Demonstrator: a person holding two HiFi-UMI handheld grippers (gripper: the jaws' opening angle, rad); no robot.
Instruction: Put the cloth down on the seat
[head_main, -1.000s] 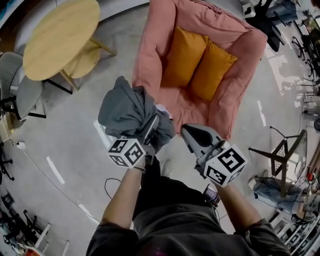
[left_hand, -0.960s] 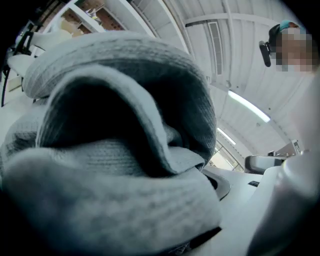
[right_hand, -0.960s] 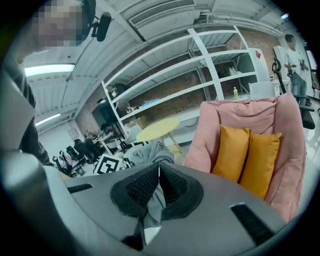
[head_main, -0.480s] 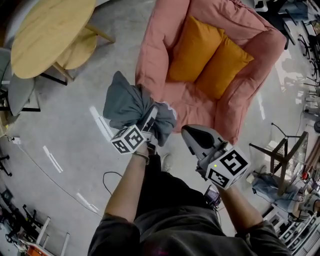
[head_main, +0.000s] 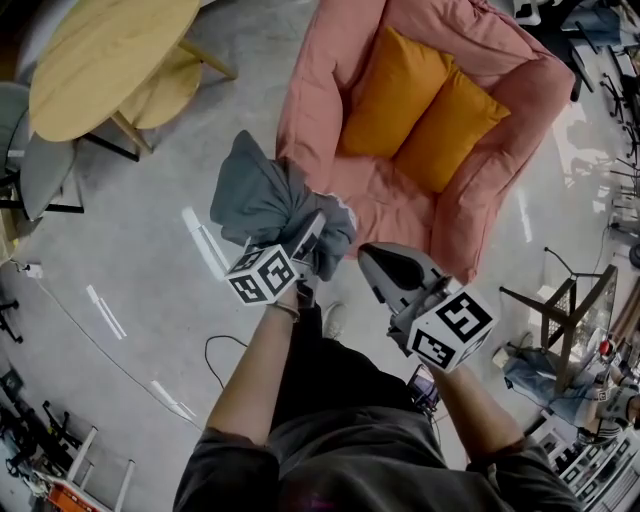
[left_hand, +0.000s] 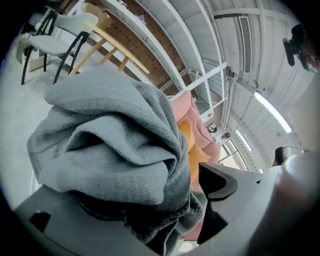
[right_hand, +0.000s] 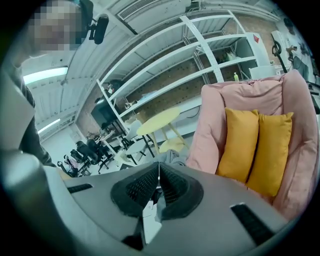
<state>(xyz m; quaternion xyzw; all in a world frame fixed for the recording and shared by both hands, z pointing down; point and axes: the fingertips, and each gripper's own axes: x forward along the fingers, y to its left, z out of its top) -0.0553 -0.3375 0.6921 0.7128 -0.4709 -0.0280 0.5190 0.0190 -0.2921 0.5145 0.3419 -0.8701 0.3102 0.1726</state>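
A bunched grey cloth (head_main: 265, 200) hangs over my left gripper (head_main: 315, 228), just off the front left corner of the pink armchair (head_main: 310, 110). In the left gripper view the cloth (left_hand: 115, 150) covers one jaw. The other jaw's black pad (left_hand: 220, 182) stands apart from it, with pink and orange showing in the gap. The left jaws are opening with the cloth between them. My right gripper (head_main: 375, 262) is shut on nothing in front of the chair, its jaws together in the right gripper view (right_hand: 158, 172). Two orange cushions (head_main: 420, 110) lean on the chair's back above the seat (head_main: 385, 205).
A round yellow table (head_main: 110, 60) stands at the upper left with a grey chair (head_main: 40, 170) beside it. A black wire stand (head_main: 560, 300) is at the right. A cable (head_main: 215, 350) lies on the concrete floor near the person's legs.
My left gripper has carried the cloth a little forward, towards the armchair's front corner. The right gripper has hardly moved.
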